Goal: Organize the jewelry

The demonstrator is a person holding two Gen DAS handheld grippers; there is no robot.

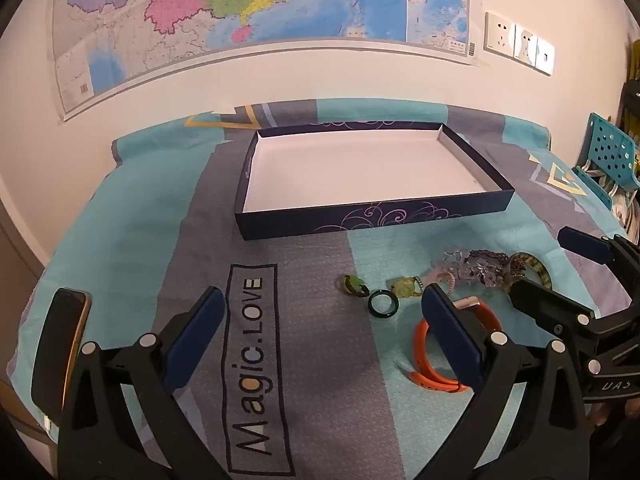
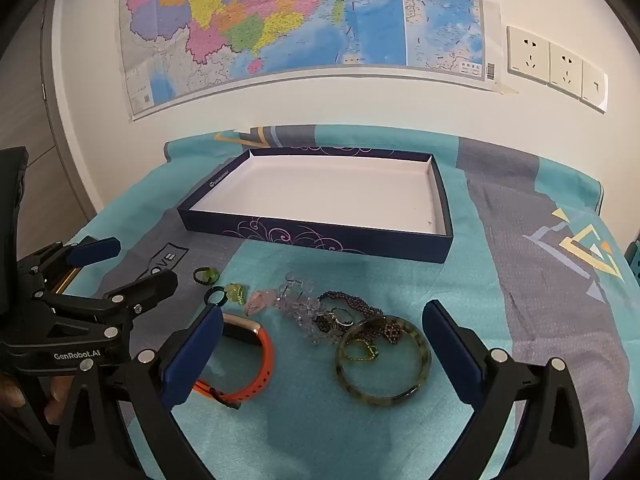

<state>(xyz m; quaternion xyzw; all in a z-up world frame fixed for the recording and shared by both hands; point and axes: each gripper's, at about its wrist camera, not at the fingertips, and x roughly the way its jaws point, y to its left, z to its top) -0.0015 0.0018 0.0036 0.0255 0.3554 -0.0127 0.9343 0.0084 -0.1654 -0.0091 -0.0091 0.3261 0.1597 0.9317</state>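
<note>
A shallow dark blue box [image 1: 376, 216] [image 2: 320, 236] with a white inside lies open at the back of the table. In front of it lies loose jewelry: an orange band [image 1: 424, 364] [image 2: 260, 376], a mottled green bangle [image 2: 384, 390] [image 1: 540, 270], a dark ring [image 1: 383, 301] [image 2: 215, 296], green rings [image 1: 354, 285] [image 2: 206, 275], a clear and purple bead tangle [image 2: 316, 312] [image 1: 476, 268]. My left gripper [image 1: 322, 312] is open, hovering left of the jewelry. My right gripper [image 2: 322, 332] is open above the bangle and beads.
A phone [image 1: 60, 344] lies at the table's left edge. A teal and grey cloth [image 1: 304, 380] [image 2: 540, 320] covers the table. A map and sockets [image 2: 556, 66] hang on the wall behind. A teal perforated chair [image 1: 608, 152] stands at the right.
</note>
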